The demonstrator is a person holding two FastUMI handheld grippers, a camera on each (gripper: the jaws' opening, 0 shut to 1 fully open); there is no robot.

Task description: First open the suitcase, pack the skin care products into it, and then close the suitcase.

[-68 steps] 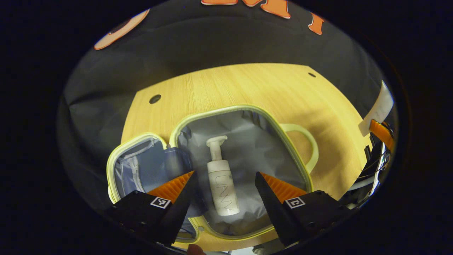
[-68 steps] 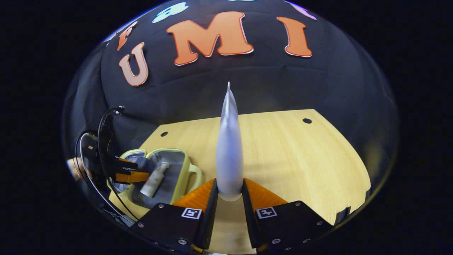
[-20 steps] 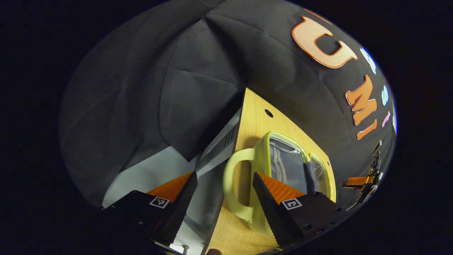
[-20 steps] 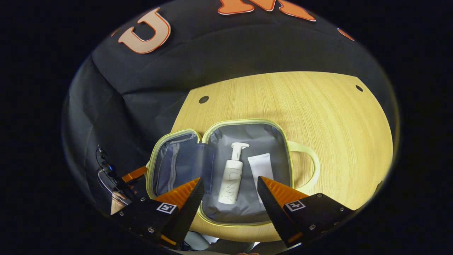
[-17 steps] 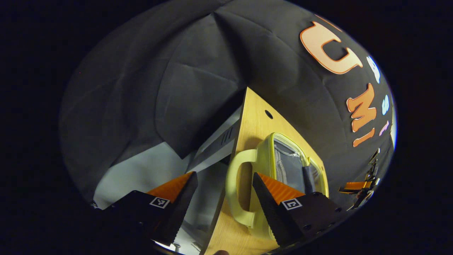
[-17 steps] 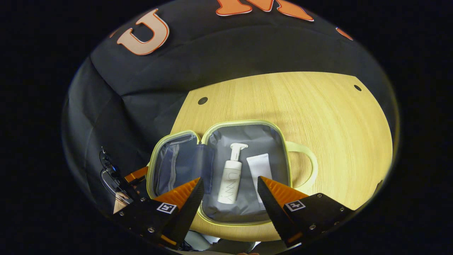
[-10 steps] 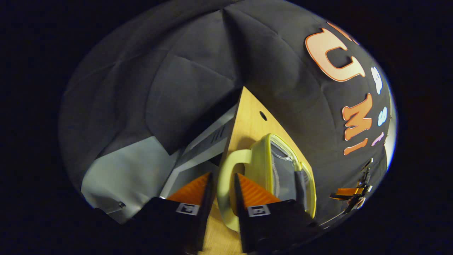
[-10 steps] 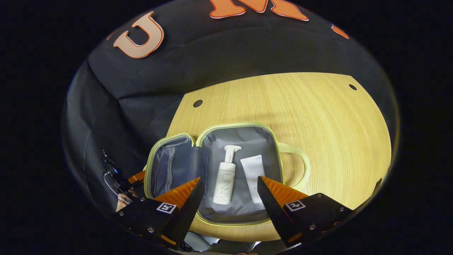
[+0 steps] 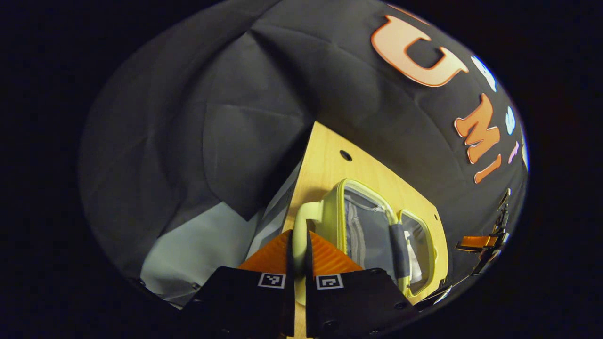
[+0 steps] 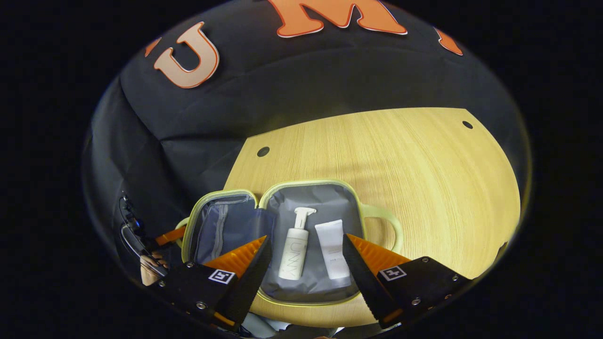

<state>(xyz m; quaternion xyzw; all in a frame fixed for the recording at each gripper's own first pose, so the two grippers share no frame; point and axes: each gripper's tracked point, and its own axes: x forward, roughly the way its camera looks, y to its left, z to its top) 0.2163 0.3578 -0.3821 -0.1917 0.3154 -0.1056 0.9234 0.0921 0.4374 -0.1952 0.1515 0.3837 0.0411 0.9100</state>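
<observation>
Since a second ago the left tool (image 9: 298, 256) has gone from spread fingers beside the suitcase (image 10: 278, 235) to clamped together on the handle (image 9: 301, 226) of its lid half, both fingers pressing the pale loop between them. In the left gripper view that lid half stands partly raised off the tabletop (image 9: 330, 165), its grey lining and zip pocket facing away from the handle.

In the right gripper view the suitcase lies open on the tabletop near its front left edge, hinge running front to back, the two halves side by side. The pump bottle (image 10: 295, 252) lies in the right-hand half, long axis running front to back, pump head pointing toward the booth wall. The tube (image 10: 332, 254) lies just beside it on the right, parallel, its flat crimped end toward the wall. The other handle (image 10: 384, 230) sticks out to the right. The right tool (image 10: 306, 261) hangs above the near edge of the case, fingers wide apart, gripping nothing.
</observation>
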